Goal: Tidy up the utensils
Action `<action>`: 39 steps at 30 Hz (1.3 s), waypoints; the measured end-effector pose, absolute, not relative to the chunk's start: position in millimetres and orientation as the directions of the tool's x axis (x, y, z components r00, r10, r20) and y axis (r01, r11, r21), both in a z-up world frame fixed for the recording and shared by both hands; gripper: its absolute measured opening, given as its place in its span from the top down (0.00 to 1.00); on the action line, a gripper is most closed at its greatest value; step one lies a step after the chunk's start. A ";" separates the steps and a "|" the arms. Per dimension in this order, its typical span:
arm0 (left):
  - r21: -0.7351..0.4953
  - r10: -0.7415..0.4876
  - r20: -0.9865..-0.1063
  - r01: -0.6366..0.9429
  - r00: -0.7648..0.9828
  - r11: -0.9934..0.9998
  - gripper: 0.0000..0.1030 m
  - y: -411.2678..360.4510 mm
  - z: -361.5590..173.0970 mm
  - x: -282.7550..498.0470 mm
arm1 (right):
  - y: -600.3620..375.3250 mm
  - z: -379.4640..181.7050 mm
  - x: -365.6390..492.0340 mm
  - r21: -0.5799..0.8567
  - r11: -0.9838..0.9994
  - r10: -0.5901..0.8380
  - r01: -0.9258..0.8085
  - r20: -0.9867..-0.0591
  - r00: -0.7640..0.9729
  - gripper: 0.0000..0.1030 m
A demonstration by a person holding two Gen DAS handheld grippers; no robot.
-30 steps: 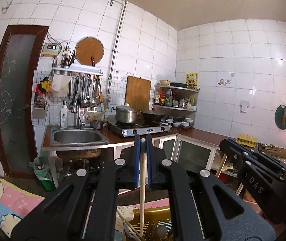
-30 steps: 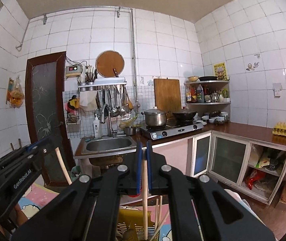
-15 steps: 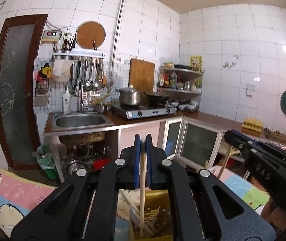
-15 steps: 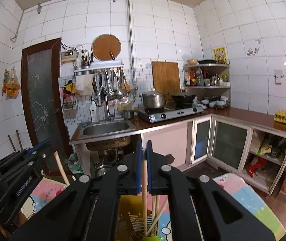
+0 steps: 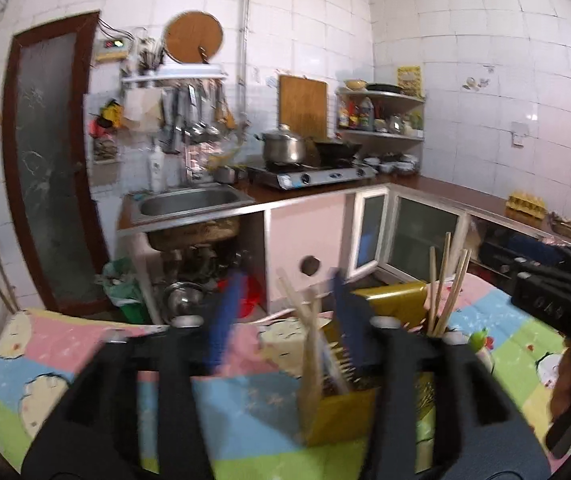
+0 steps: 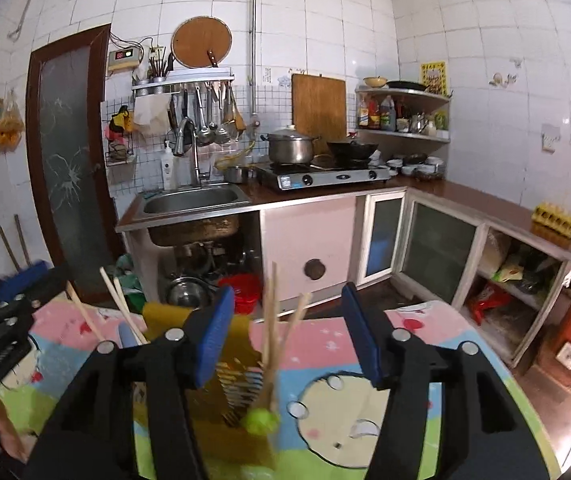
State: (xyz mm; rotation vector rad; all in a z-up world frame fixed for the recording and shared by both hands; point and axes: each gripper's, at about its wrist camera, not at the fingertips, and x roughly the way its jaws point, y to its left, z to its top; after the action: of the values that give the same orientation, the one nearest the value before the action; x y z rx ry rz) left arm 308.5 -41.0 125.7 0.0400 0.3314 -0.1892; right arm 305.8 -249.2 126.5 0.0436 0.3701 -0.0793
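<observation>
A yellow slotted utensil holder [image 5: 389, 364] stands on a colourful cartoon mat [image 5: 85, 360]. My left gripper [image 5: 285, 312] is open just above it, and a wooden chopstick [image 5: 305, 344] leans loose in the holder between the blue pads. More chopsticks [image 5: 447, 280] stand in the far side. In the right wrist view my right gripper [image 6: 289, 336] is open over the same holder [image 6: 237, 344]. Chopsticks [image 6: 271, 332] stand between its pads, loose. A green-tipped utensil [image 6: 261, 420] sits at the holder's edge.
The right gripper body shows at the right of the left wrist view [image 5: 557, 292]. The left gripper body shows at the left of the right wrist view [image 6: 1, 320]. Beyond the mat are a sink [image 6: 193, 200], a gas stove [image 6: 325, 174] and floor cabinets [image 6: 437, 256].
Both grippers have opened and let go of their chopsticks, which now stand in the holder. Both views have tilted down toward the mat.
</observation>
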 end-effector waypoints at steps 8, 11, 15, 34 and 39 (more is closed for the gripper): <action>0.034 -0.130 -0.281 0.145 0.951 0.989 0.05 -4.0 106.7 219.6 | -234.6 98.5 203.4 0.027 0.998 -0.050 0.062 -0.325 0.944 0.14; 0.043 -0.125 -0.297 0.144 0.947 0.989 0.05 2.9 91.0 187.8 | -221.9 76.2 165.6 0.019 0.999 -0.028 0.036 -0.315 0.949 0.06; 0.060 -0.127 -0.340 0.156 0.932 0.986 0.05 10.6 65.4 151.6 | -207.2 49.3 130.1 0.004 1.000 -0.016 0.019 -0.331 0.944 0.04; 0.051 -0.047 -0.249 0.062 0.967 0.997 0.05 29.7 11.4 77.4 | -207.4 4.4 54.4 0.040 0.998 -0.033 0.044 -0.240 0.970 0.04; 0.056 -0.058 -0.248 0.074 0.967 0.996 0.05 28.3 9.1 75.8 | -206.6 1.7 51.7 0.035 0.998 -0.046 0.056 -0.239 0.970 0.04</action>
State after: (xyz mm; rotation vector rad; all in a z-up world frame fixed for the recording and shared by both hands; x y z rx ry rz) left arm 75.8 28.3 9.1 0.0655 0.2486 -0.0667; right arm 51.7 -206.6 1.7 0.0417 0.2404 -0.0514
